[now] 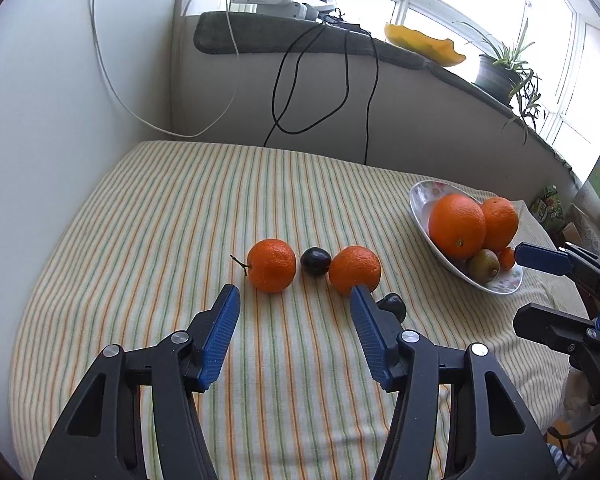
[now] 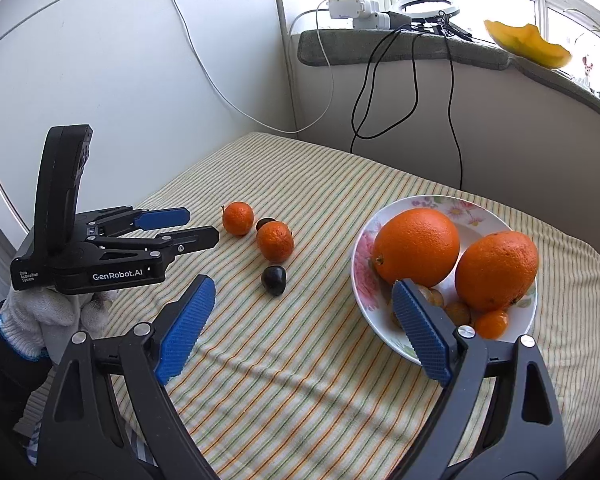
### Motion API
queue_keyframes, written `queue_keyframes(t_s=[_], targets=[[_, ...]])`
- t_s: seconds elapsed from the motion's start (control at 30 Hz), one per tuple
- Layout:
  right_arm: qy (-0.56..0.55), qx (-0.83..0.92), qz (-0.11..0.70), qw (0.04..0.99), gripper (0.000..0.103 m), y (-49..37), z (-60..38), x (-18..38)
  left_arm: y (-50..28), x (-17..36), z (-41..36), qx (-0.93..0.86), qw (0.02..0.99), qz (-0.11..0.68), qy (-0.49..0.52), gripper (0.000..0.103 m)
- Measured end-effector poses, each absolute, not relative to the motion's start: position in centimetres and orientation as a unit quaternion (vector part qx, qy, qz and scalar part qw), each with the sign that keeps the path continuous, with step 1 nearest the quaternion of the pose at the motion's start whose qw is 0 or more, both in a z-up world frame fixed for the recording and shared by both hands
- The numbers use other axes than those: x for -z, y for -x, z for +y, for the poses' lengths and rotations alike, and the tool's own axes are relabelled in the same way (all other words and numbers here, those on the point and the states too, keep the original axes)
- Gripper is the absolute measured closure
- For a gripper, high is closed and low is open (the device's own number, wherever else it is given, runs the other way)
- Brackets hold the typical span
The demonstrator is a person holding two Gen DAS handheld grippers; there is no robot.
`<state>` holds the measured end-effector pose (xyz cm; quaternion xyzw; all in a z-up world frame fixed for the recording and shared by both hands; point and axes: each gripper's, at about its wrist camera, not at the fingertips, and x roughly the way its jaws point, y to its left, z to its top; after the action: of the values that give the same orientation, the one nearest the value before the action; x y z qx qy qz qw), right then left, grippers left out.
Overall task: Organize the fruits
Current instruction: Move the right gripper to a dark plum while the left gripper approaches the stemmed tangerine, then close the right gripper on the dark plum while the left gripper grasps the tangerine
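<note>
Inside bowl: two oranges, perhaps kiwi.

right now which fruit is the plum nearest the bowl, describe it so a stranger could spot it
Start at the flowered bowl on the striped cloth and look left to four loose fruits. The near plum lies alone, closest to the camera. It is dark and glossy, unlike the two tangerines, and the far plum sits wedged between them.

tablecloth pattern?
Thin orange and green stripes on cream, on the tablecloth; clearest in the right wrist view.
</note>
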<state>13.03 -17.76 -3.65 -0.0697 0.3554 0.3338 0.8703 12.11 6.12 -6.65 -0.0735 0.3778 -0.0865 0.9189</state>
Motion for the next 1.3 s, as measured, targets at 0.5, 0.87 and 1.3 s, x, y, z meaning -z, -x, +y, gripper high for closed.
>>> queue_keyframes(t_s=[0.5, 0.87, 1.3], targets=[[0.078, -0.365, 0.413, 0.831, 0.046, -14.9, -13.2, 7.5, -14.5, 8.1, 7.4, 0.092, 0.909, 0.398, 0.088, 0.055], [0.088, -0.352, 0.439, 0.822, 0.059, -16.6, -11.6, 9.1, -15.6, 8.8, 7.3, 0.097, 0.902, 0.411, 0.094, 0.061], [0.089, -0.353, 0.456, 0.812, 0.071, -17.8, -10.9, 10.5, -16.4, 9.4, 7.5, 0.097, 0.895, 0.423, 0.100, 0.069]])
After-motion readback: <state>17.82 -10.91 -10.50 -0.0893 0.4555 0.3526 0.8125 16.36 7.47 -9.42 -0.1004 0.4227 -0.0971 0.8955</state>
